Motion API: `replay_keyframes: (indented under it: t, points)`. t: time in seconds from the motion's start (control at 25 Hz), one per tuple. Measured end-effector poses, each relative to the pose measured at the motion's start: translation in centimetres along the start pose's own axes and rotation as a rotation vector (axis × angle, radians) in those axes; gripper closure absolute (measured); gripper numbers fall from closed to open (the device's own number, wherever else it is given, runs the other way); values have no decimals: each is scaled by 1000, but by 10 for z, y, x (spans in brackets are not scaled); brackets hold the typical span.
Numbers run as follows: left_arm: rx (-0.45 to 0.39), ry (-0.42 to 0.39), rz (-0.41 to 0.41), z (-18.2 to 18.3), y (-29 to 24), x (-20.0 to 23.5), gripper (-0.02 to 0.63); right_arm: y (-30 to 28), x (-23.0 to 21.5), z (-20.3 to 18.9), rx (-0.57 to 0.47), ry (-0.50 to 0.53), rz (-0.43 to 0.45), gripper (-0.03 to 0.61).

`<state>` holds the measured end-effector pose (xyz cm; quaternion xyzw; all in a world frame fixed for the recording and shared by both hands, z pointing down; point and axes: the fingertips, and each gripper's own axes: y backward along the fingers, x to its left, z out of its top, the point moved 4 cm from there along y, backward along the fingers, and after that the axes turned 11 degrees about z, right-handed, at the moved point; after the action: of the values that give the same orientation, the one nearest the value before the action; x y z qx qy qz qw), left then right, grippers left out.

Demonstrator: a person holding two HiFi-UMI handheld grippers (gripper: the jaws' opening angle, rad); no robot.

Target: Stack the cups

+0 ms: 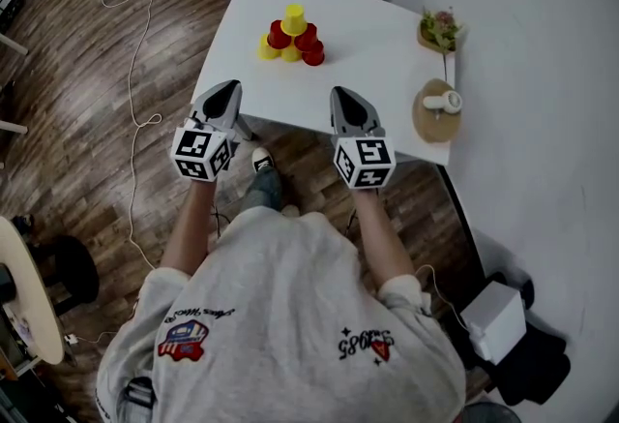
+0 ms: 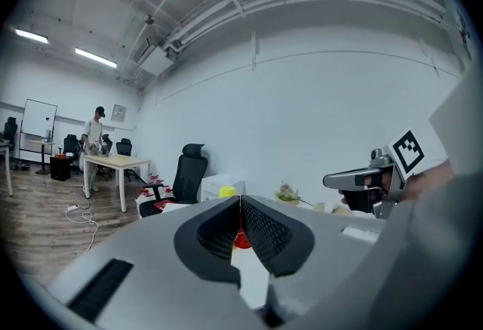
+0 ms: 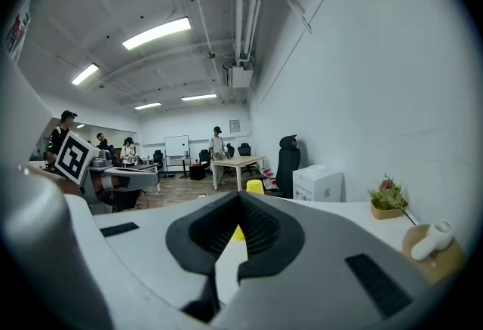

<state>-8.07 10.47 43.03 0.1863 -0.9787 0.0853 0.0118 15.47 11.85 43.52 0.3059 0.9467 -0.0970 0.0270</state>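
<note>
**Ana:** Claws first: the left claw (image 1: 228, 90) is pinched together with nothing in it. The right claw (image 1: 342, 94) is the same, jaws meeting and empty. Both hang over the near edge of the table (image 1: 387, 53).

**Ben:** And the cups (image 1: 291, 36)?

**Ana:** Mid-table, well apart from either claw. They're red and yellow, built into a pyramid: three at the base, two reds above, and one yellow cup (image 1: 294, 19) on top.

**Ben:** So which step is this?

**Ana:** No cup waits loose and the pyramid looks whole. My guess is that either the build is finished, or nesting them into one column hasn't begun. I can't tell which.

**Ben:** If nesting is meant, what does the next move need?

**Ana:** One claw should reach forward and spread its jaws wide enough for the yellow cup. Then it closes gently on the wall and lifts straight up, so the reds beneath aren't knocked.
</note>
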Motion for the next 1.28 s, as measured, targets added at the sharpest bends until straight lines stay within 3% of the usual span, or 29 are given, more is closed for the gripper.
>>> replay_keyframes:
  t: [0.28,1.28]
  points:
    - [3,6,-17,-8,19,-10,606,19,18,-4,-2,23,-4,575]
    - [26,16,-24,-11,24,-7,606,22,22,-9,26,-25,-19,586]
